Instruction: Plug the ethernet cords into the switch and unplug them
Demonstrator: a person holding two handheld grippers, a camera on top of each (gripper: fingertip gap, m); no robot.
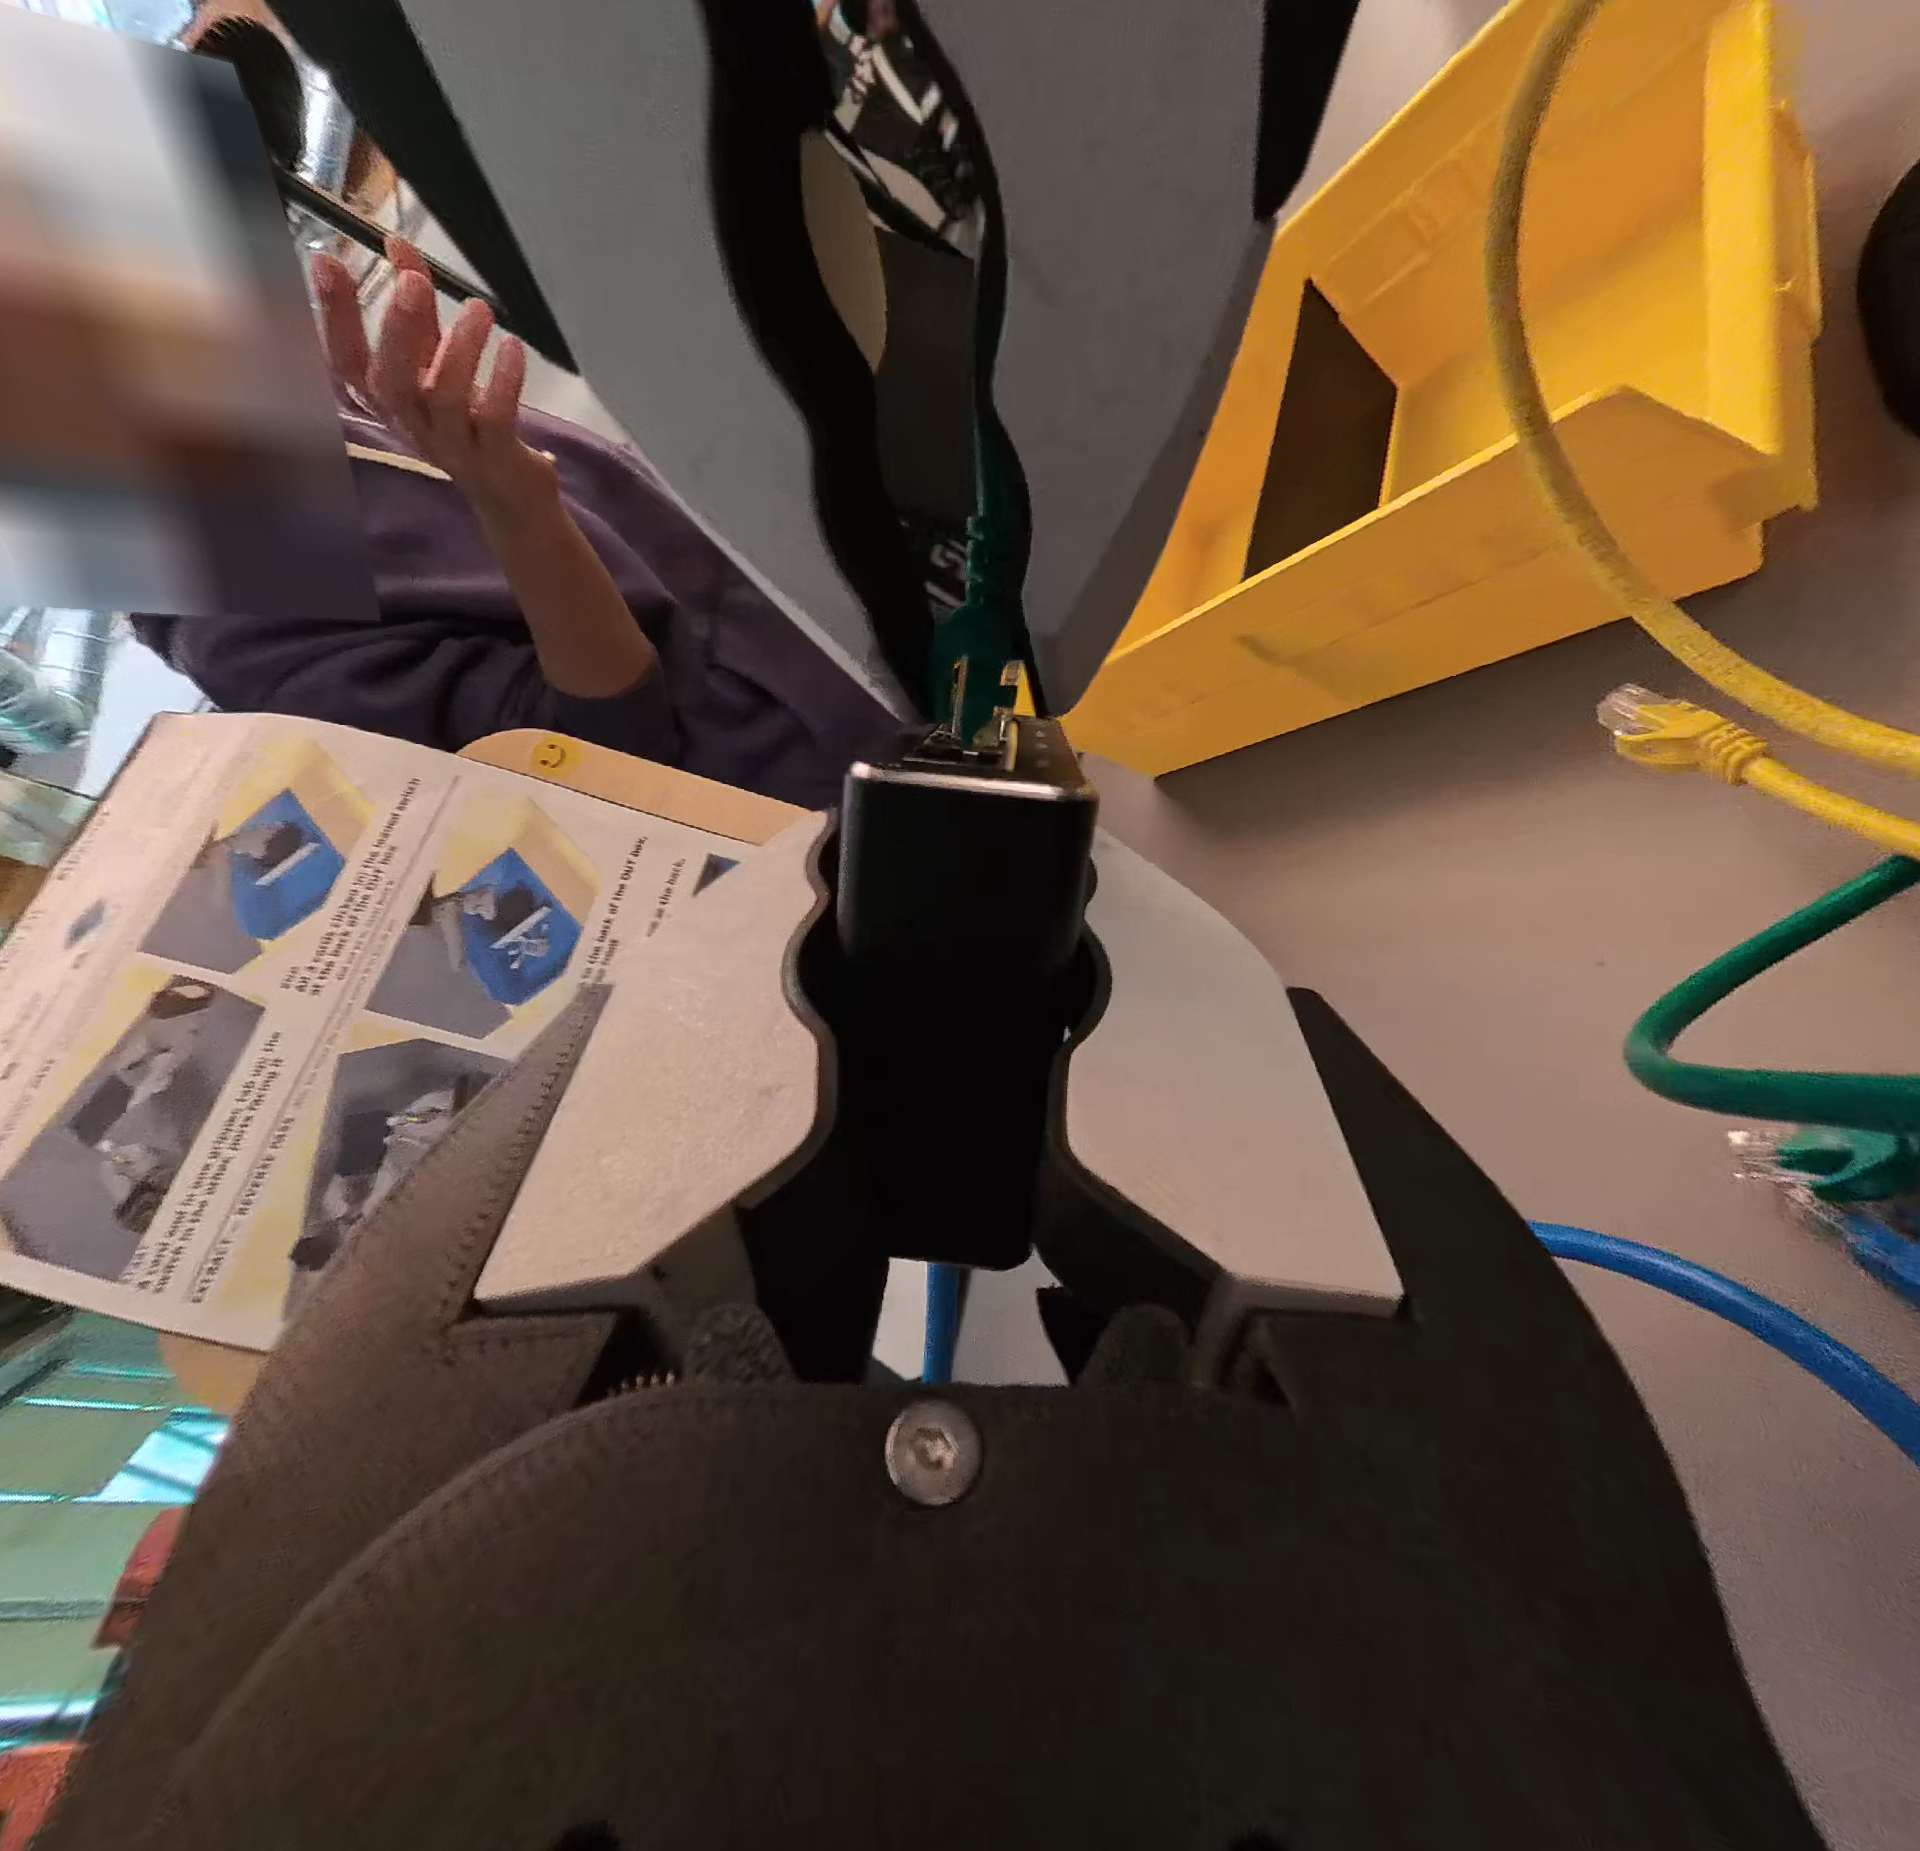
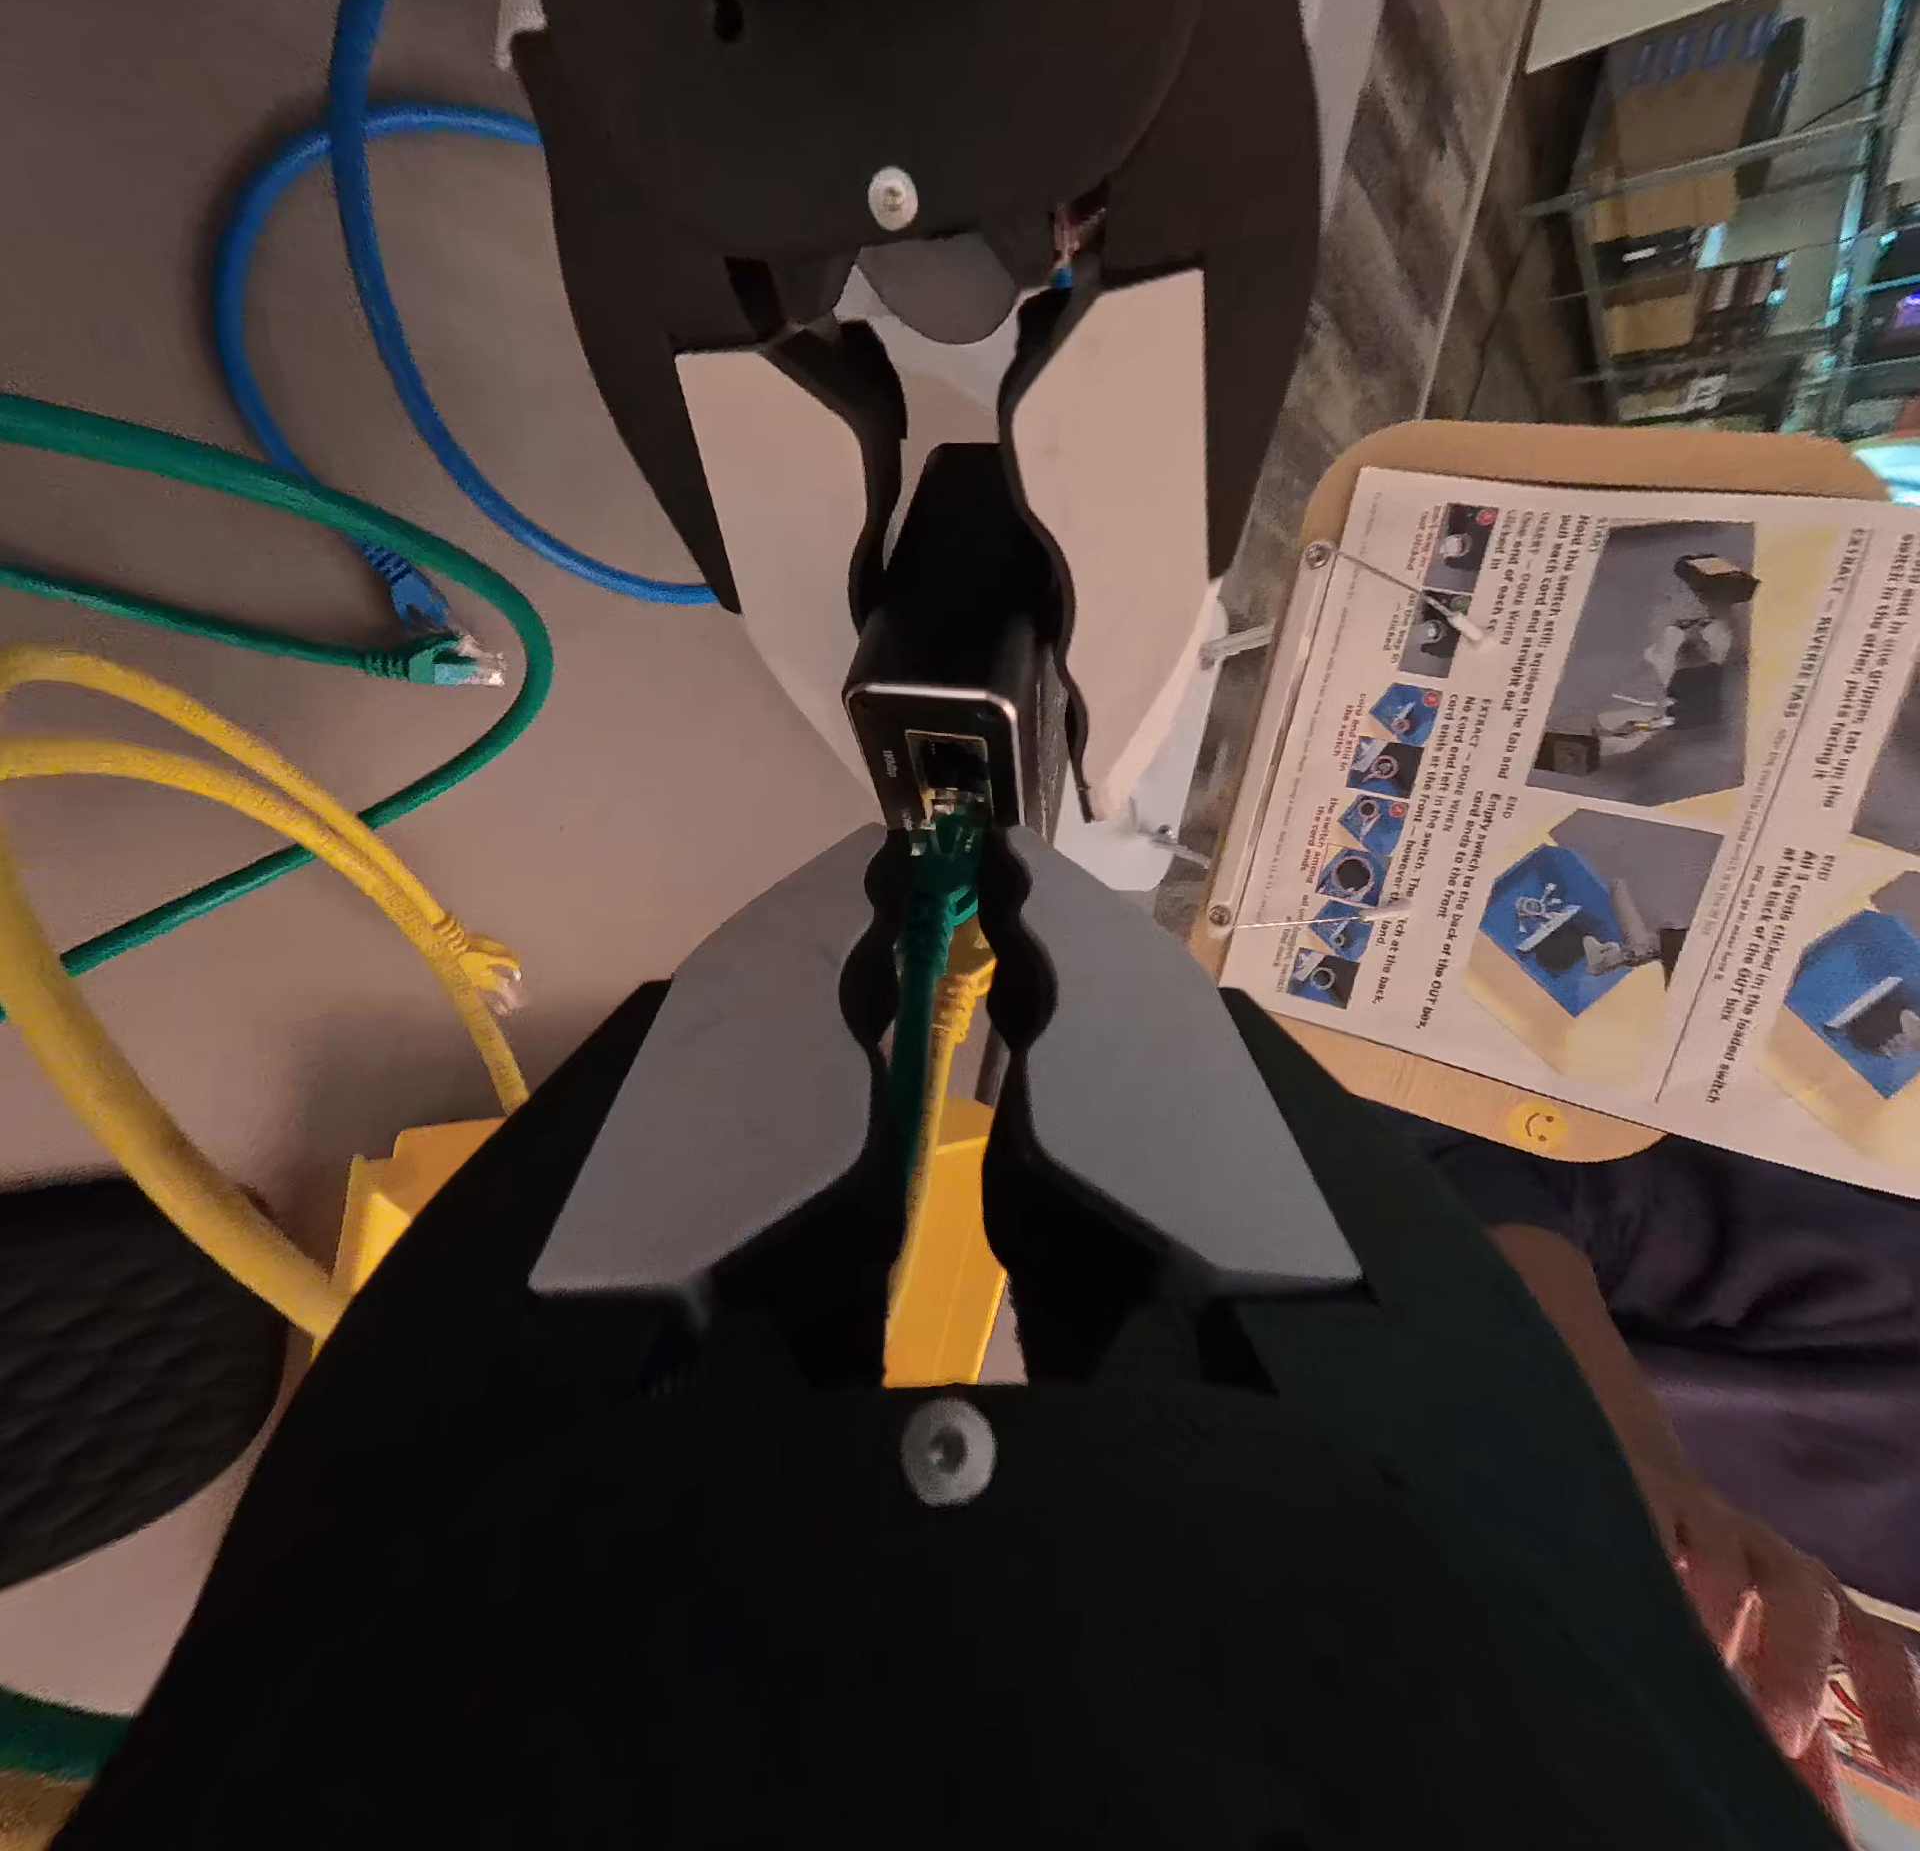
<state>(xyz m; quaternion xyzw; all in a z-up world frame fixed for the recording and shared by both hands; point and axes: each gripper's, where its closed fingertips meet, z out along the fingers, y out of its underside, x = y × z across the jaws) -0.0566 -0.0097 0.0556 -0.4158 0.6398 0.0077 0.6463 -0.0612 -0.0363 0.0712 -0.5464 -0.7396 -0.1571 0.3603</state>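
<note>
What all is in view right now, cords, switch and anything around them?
switch: one, black, clamped in the left gripper, ports facing the right gripper.
green ethernet cord: one, plug at a switch port, held by the right gripper; its other plug lies loose on the table.
yellow ethernet cord: one, looped on the table, free plug loose.
blue ethernet cord: one, looped on the table, plug loose.
bin: one, yellow, on the table behind the switch.
instruction sheet: one, white, on a wooden board.
table: grey.
bystander's hand: one, raised, in the background.
left gripper: jaws shut on the switch.
right gripper: jaws shut on the green cord.
</note>
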